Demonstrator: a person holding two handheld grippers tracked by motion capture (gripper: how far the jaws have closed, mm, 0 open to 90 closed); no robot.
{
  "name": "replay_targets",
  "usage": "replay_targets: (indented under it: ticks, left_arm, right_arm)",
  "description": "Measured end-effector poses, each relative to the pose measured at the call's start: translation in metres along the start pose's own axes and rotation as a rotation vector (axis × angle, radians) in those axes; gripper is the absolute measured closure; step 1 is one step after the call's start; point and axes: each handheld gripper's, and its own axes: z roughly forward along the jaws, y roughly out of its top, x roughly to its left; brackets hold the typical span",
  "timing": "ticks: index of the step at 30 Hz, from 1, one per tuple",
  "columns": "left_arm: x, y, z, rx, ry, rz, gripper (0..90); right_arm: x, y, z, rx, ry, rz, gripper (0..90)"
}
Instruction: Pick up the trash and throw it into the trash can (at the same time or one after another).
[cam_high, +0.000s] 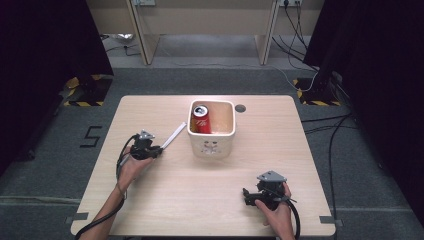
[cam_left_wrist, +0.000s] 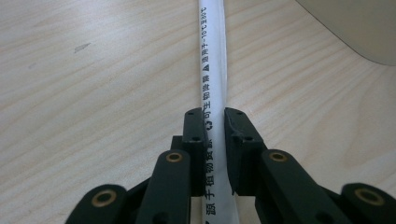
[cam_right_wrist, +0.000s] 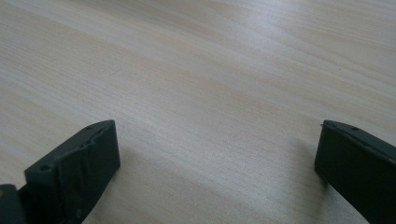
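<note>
L gripper (cam_left_wrist: 215, 116) clamped tight on wrapped straw (cam_left_wrist: 212, 60), jaws pinching it near one end, rest running out flat along table (cam_left_wrist: 93, 93) toward white bin (cam_high: 211, 131). In high view: L gripper (cam_high: 159, 149) at table's left-centre, straw (cam_high: 173, 135) angled up-right, far tip just beside bin's left wall. Red can (cam_high: 201, 119) upright inside bin, left side. R gripper (cam_high: 245, 195) near front-right edge, jaws wide apart, nothing btwn them, bare wood under. Small dark hole (cam_high: 240, 108) by bin's far-right corner.
</note>
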Motion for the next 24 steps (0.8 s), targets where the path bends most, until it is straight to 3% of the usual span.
replay_targets:
  ticks: [24]
  left_arm:
    - [0.008, 0.021, -0.026, -0.093, -0.041, -0.025, 78.7]
  right_arm:
    - [0.000, 0.000, 0.000, 0.000, 0.000, 0.001, 0.3]
